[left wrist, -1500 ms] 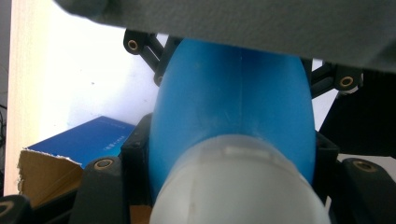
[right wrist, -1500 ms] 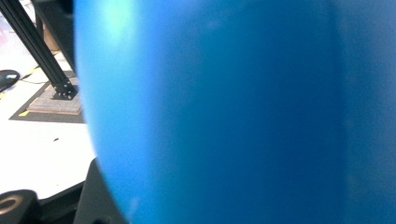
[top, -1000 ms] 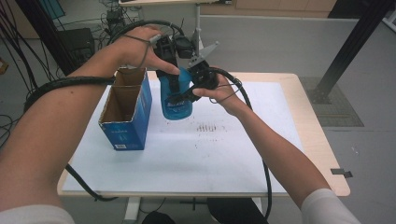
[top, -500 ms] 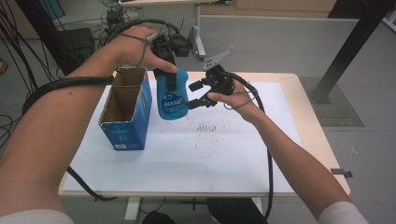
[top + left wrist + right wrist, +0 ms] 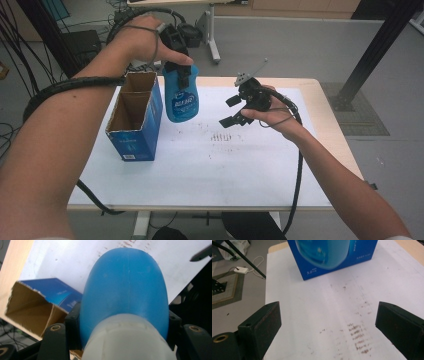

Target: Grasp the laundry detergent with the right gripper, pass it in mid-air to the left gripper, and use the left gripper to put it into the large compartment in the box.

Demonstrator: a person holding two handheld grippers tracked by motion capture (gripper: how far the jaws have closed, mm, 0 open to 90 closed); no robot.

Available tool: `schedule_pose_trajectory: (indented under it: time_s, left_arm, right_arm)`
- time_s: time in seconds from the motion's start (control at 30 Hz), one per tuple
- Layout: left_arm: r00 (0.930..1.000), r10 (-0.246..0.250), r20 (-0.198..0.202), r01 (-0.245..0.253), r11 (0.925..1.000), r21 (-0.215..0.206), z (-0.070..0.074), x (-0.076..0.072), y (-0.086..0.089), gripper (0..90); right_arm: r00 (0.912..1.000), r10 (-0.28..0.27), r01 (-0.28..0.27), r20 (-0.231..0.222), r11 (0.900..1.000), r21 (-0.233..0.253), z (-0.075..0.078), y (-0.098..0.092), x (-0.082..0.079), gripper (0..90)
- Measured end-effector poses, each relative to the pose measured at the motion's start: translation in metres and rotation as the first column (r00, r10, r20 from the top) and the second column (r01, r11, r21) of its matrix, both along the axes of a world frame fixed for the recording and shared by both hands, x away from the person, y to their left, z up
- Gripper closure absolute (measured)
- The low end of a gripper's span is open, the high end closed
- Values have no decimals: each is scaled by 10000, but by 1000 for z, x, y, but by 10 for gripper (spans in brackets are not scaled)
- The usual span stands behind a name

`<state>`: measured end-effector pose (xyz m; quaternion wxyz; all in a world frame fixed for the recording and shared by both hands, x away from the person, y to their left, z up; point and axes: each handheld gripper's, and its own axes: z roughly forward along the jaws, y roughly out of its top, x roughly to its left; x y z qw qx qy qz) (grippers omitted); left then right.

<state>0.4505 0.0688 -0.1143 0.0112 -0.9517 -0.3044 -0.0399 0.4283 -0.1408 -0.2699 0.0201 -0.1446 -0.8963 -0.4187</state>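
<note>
A blue plastic bottle [image 5: 182, 100] with a white label hangs in the air just right of the open blue cardboard box [image 5: 134, 120]. My left gripper [image 5: 179, 67] is shut on its upper part; in the left gripper view the bottle [image 5: 125, 292] bulges out between the jaws above its whitish neck. My right gripper [image 5: 231, 111] is open and holds nothing, held over the white sheet to the right of the bottle. The right gripper view looks between the spread jaws [image 5: 328, 327] at the bottle [image 5: 324, 253] in front of the box [image 5: 332, 263].
The box stands upright with its top flaps open at the left of the white sheet [image 5: 210, 165] that covers the wooden table [image 5: 330, 115]. Dark smudges [image 5: 225, 137] mark the sheet's middle. Cables trail from both grippers.
The right gripper has let go of the bottle and drawn away to the right, its jaws now open. The left gripper has kept hold of the bottle and lifted it slightly.
</note>
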Motion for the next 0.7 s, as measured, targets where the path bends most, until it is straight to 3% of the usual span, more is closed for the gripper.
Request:
schedule_pose_trajectory:
  time_s: [0.1,0.2,0.37,0.4,0.5,0.53,0.6,0.67,0.7]
  left_arm:
    - [9975,700,41,-700,9975,10,9,3,2,381]
    - [9891,1472,80,-1469,9888,-282,20,6,8,381]
    - [9580,2820,519,-2783,9581,-680,39,9,18,381]
    - [9487,3099,626,-3057,9496,-688,43,10,21,381]
    - [9099,4053,887,-3984,9132,-855,55,12,30,381]
    - [8855,4560,896,-4478,8888,-972,63,14,38,381]
    - [8674,4895,898,-4808,8708,-1027,70,15,46,381]
    - [8347,5426,941,-5335,8391,-1065,80,15,55,381]
    - [8265,5542,993,-5449,8317,-1062,83,15,58,381]
  right_arm:
    - [10000,-41,41,2,9995,-328,-2,-5,-5,68]
    - [9999,-65,59,-124,9989,-468,-3,-9,-8,68]
    - [9998,-152,145,-114,9979,-628,-1,-15,-13,69]
    - [9998,-173,165,-130,9977,-659,-1,-16,-14,69]
    - [9997,-200,192,-114,9975,-674,0,-18,-16,68]
    - [9998,-201,196,-75,9972,-724,0,-19,-17,69]
    - [9999,-160,157,-39,9970,-756,0,-19,-20,69]
    - [9999,-162,160,-28,9973,-712,0,-20,-21,68]
    - [9999,-159,159,2,9972,-737,0,-21,-22,68]
